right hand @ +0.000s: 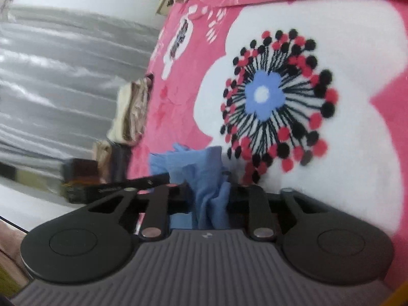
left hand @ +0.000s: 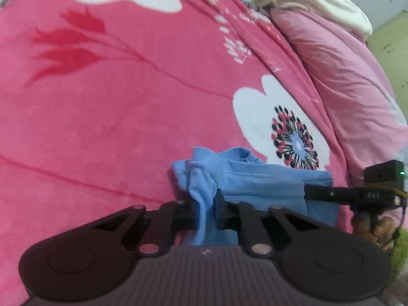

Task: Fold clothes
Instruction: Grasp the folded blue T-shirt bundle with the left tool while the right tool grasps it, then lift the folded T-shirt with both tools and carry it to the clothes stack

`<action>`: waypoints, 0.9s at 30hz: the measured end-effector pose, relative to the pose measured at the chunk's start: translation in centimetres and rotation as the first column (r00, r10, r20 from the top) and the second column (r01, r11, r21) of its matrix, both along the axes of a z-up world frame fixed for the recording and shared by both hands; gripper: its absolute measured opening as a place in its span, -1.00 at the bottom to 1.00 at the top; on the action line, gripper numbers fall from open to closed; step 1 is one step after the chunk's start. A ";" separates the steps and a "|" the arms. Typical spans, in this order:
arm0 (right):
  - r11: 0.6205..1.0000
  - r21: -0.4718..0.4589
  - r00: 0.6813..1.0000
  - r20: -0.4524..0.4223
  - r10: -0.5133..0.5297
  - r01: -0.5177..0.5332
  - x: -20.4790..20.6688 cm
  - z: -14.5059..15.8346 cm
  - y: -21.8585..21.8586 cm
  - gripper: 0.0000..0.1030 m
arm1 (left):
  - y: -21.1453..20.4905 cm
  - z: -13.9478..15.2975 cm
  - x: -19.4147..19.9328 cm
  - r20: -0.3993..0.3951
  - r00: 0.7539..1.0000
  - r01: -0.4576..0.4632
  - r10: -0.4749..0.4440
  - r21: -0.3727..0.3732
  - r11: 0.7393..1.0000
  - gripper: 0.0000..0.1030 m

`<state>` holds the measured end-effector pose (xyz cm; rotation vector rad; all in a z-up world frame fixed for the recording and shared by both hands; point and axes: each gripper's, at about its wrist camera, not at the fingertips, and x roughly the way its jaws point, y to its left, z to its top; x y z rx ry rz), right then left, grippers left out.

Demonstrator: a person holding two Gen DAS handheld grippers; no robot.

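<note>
Left wrist view: left gripper (left hand: 205,213) clamped on bunched blue garment (left hand: 257,181) over pink floral blanket (left hand: 114,107), white flower (left hand: 257,112) at 1 o'clock; right gripper (right hand: 210,204) likewise pinching cloth, jaws closed on fabric.

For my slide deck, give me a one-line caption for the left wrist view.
Left gripper pinches a bunched light-blue cotton garment over a pink floral fleece blanket.
</note>
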<state>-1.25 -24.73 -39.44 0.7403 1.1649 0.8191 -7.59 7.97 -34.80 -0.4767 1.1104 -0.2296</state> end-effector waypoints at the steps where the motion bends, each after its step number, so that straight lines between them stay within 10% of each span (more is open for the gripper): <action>1: 1.000 -0.014 1.000 0.023 -0.003 0.003 -0.2 0.6 -0.3 -0.70 | -0.3 0.4 -0.2 0.011 1.000 -0.007 0.007 0.023 1.000 -0.85; 16: 0.991 -0.118 0.956 0.291 -0.026 0.063 -4.4 10.4 1.5 -0.75 | 2.0 6.8 -5.3 0.164 0.973 -0.157 0.162 -0.040 0.987 -0.86; 27: 0.984 -0.149 0.892 0.452 -0.020 0.097 -0.3 15.5 14.5 -0.75 | 15.1 11.2 -5.8 0.258 0.915 -0.278 0.311 -0.157 0.948 -0.86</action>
